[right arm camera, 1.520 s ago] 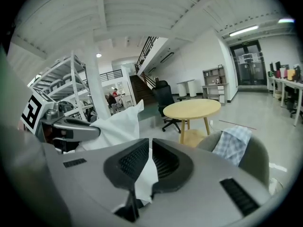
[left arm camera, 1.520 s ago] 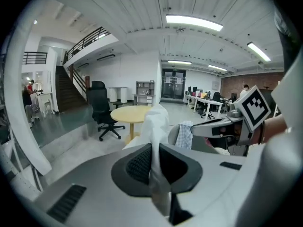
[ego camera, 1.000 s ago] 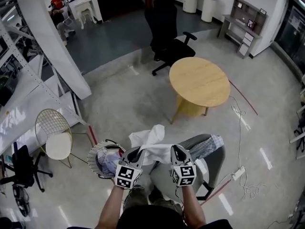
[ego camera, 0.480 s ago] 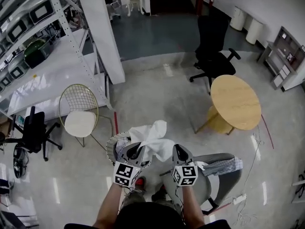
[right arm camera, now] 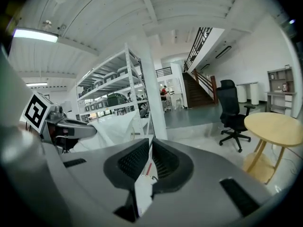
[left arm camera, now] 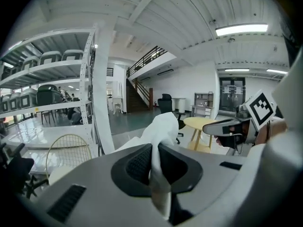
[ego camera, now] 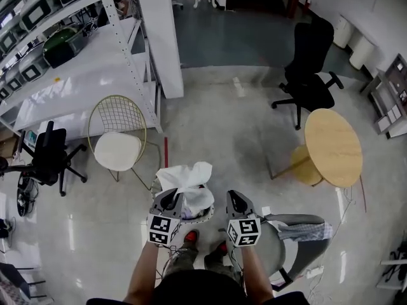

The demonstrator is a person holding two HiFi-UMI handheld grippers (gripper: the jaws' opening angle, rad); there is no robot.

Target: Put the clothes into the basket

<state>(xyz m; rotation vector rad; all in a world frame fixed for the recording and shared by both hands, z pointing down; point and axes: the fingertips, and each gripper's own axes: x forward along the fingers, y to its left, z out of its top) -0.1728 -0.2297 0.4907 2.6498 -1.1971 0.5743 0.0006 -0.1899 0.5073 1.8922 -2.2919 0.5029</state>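
Pinching a fold of the white garment: left hand-held gripper, jaws closed on the cloth, which bunches up at its 12 o'clock. Right hand-held gripper: jaws closed on a thin white edge of the same cloth. The garment hangs directly above the wire basket, which stands on the floor and holds other clothes.

- Grey chair: 3 o'clock of the right hand-held gripper, with a checked blue garment draped over it.
- Gold wire chair: 10 o'clock.
- Shelving rack: 11 o'clock.
- Black office chair: 1 o'clock.
- Round wooden tabletop: 2 o'clock.
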